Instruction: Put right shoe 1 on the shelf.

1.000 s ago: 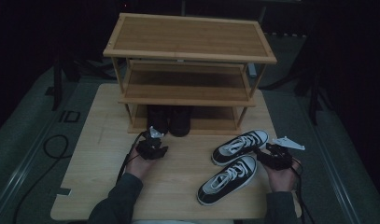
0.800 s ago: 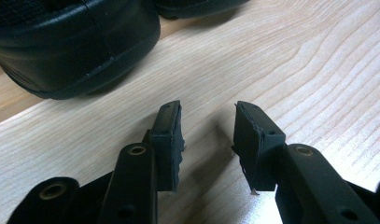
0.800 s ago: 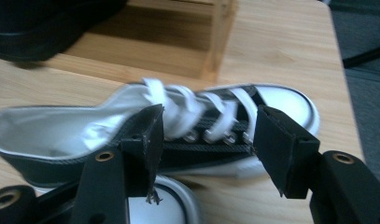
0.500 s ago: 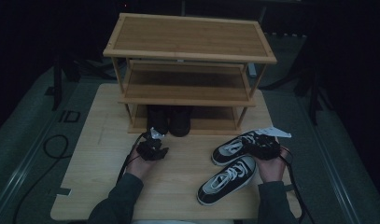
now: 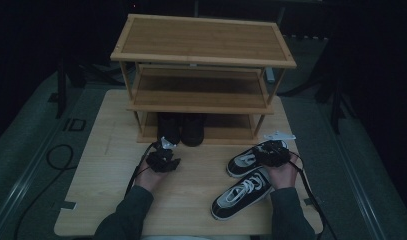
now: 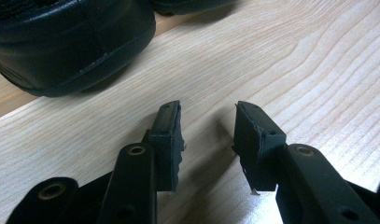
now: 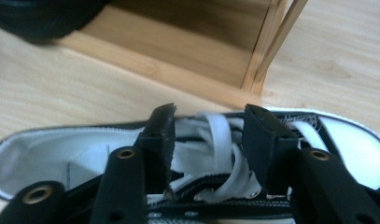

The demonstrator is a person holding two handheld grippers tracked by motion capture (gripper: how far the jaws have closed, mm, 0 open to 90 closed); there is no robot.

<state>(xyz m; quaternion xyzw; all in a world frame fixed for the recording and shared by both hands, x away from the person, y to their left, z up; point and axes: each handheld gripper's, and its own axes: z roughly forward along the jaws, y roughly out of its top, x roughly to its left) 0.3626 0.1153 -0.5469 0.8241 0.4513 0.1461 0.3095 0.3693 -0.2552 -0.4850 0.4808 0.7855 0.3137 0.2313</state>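
The right tongs (image 5: 272, 153) sit over the farther of 2 black-and-white sneakers (image 5: 247, 161), at about 4 o'clock on the wooden surface (image 5: 106, 150), just in front of the shoe rack (image 5: 201, 75). In the right gripper view its jaws straddle the white laces (image 7: 220, 140) at a middling gap and have just been closing; the pads do not yet look pressed on the shoe, so I judge that the grip is not made.

To do this step well, the jaws should probably go lower so that they take the tongue and lace panel or 1 side wall of the shoe, not loose laces alone, which could slip and let the shoe swing. Close firmly, then lift level. The second sneaker (image 5: 241, 192) lies just beside it toward 5 o'clock, so the lift should go straight up before moving toward the rack.

The left tongs (image 5: 163, 161) rest near 7 o'clock with jaws wide and nothing between them, above bare wood just short of a pair of black shoes (image 5: 181, 129) on the rack's bottom shelf. The space to the right of that pair looks like the likely place for the sneaker; keep clear of the rack's post (image 7: 271, 42).
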